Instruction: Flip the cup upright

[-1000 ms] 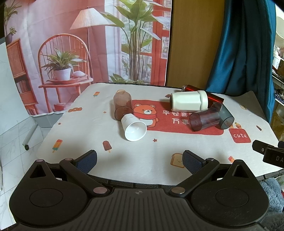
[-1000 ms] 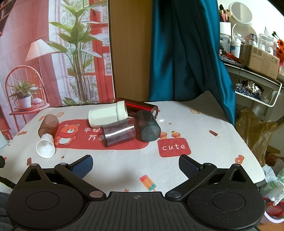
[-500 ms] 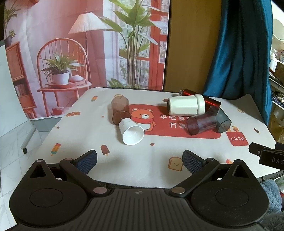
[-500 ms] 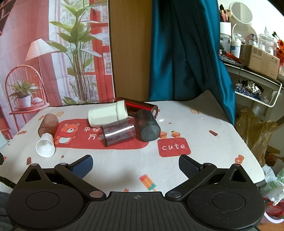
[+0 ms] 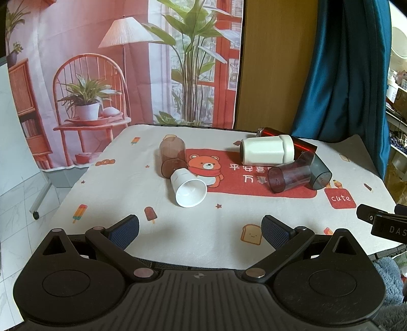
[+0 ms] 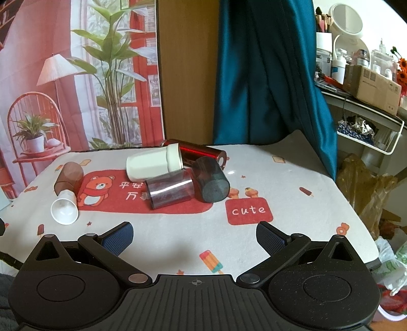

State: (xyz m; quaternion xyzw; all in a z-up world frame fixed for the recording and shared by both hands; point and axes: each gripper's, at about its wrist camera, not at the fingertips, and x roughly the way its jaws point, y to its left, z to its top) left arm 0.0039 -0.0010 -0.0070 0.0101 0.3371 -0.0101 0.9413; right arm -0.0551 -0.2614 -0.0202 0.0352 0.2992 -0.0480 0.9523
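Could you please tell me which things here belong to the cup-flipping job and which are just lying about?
Belonging to the job, all lying on their sides:
white paper cup
brown cup
white tumbler
purple cup
grey cup
red bottle

Just lying about:
cardboard box
round mirror

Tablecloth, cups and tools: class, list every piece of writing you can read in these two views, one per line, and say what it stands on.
"cute": white letters on the small red square printed on the tablecloth.
"平安喜" over "万事": white characters on the big red panel beside the bear; the cups hide the rest.
"DAS": on the right claw's black body, cut off by the frame edge.
Cardboard box print: too small to read.
Cups: no writing visible.
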